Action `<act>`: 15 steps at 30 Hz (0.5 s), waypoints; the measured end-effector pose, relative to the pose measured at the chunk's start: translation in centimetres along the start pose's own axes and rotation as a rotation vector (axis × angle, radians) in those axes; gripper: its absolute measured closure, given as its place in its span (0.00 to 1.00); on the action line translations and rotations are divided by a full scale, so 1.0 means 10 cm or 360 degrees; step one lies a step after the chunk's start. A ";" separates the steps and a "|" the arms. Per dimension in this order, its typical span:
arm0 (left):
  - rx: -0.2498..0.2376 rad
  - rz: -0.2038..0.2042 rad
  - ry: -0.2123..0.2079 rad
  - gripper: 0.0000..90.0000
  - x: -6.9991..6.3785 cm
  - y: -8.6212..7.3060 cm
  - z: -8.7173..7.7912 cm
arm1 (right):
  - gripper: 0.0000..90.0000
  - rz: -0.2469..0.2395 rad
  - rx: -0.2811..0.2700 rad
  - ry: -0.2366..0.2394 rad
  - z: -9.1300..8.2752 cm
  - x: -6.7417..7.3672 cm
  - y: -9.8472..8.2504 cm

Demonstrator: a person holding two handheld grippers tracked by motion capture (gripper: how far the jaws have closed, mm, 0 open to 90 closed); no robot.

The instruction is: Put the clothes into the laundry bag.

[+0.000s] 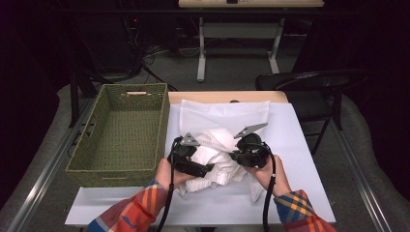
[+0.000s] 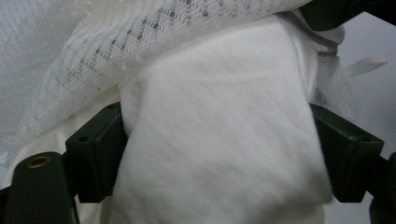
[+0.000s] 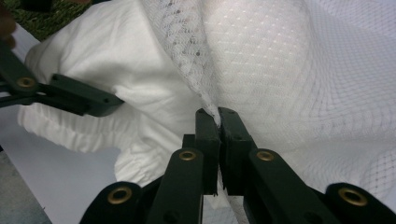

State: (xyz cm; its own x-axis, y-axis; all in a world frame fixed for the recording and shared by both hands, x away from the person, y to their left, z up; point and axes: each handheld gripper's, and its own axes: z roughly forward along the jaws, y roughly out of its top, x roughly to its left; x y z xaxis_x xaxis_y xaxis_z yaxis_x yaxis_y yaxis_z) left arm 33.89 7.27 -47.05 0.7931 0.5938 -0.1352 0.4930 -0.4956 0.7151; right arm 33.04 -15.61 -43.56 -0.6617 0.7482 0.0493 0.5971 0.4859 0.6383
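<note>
Left gripper point(image 2: 219, 154): jaws wide apart around the white cloth point(image 2: 219, 130); I squeeze gently.
Right gripper point(image 3: 218, 122): clamped on the mesh bag point(image 3: 299, 70); I hold tight.

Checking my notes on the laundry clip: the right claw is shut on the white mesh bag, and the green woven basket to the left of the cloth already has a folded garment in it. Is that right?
Not quite. The right claw is indeed shut on the white mesh bag, but the green woven basket left of the cloth holds nothing; the high view shows its bare woven floor. The white garment lies on the table between the claws.
</note>
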 end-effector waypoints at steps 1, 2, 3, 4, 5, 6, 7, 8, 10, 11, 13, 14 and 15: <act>0.0019 0.0016 0.0008 0.14 0.00 0.00 -0.04 | 0.97 -0.0001 -0.0002 -0.0004 0.00 -0.01 0.00; 0.0010 0.0009 0.0003 0.13 0.00 0.00 -0.06 | 0.97 0.0007 -0.0003 -0.0008 0.00 -0.02 0.00; 0.0017 0.0006 -0.0006 0.12 0.01 -0.01 -0.09 | 0.97 0.0007 -0.0004 -0.0008 0.00 -0.03 -0.01; 0.0020 0.0009 -0.0005 0.12 0.00 -0.03 -0.11 | 0.97 0.0008 -0.0005 -0.0011 0.00 -0.03 -0.01; 0.0017 0.0012 -0.0003 0.11 -0.01 -0.05 -0.14 | 0.97 0.0009 -0.0003 -0.0012 0.00 -0.04 -0.01; 0.0029 0.0029 -0.0001 0.11 -0.02 -0.07 -0.16 | 0.97 0.0015 -0.0007 -0.0010 0.00 -0.04 -0.01; 0.0030 0.0033 0.0012 0.11 -0.03 -0.09 -0.18 | 0.97 0.0013 -0.0006 -0.0012 0.00 -0.04 0.00; 0.0026 0.0039 0.0014 0.12 -0.04 -0.12 -0.20 | 0.96 0.0011 -0.0002 -0.0014 0.00 -0.04 0.00; 0.0030 0.0081 -0.0018 0.19 -0.03 -0.16 -0.20 | 0.93 0.0011 0.0001 -0.0010 0.00 -0.03 0.01; 0.0017 0.0082 -0.0009 0.20 -0.02 -0.19 -0.20 | 0.92 0.0013 -0.0001 -0.0008 0.00 -0.03 0.02; 0.0021 0.0077 -0.0027 0.22 0.01 -0.23 -0.16 | 0.89 0.0005 -0.0013 -0.0007 0.00 -0.01 0.05; 0.0008 0.0067 -0.0021 0.25 0.02 -0.24 -0.13 | 0.87 0.0010 -0.0023 -0.0008 0.01 0.01 0.07; -0.0009 0.0048 -0.0027 0.28 0.04 -0.26 -0.09 | 0.85 0.0008 -0.0034 -0.0007 0.02 0.03 0.09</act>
State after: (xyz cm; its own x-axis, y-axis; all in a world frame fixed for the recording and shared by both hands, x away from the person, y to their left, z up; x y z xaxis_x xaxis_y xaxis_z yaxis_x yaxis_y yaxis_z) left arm 32.58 9.33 -48.30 0.8135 0.5680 -0.1249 0.4668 -0.5095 0.7229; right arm 33.48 -14.89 -43.15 -0.6566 0.7526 0.0495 0.5907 0.4722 0.6543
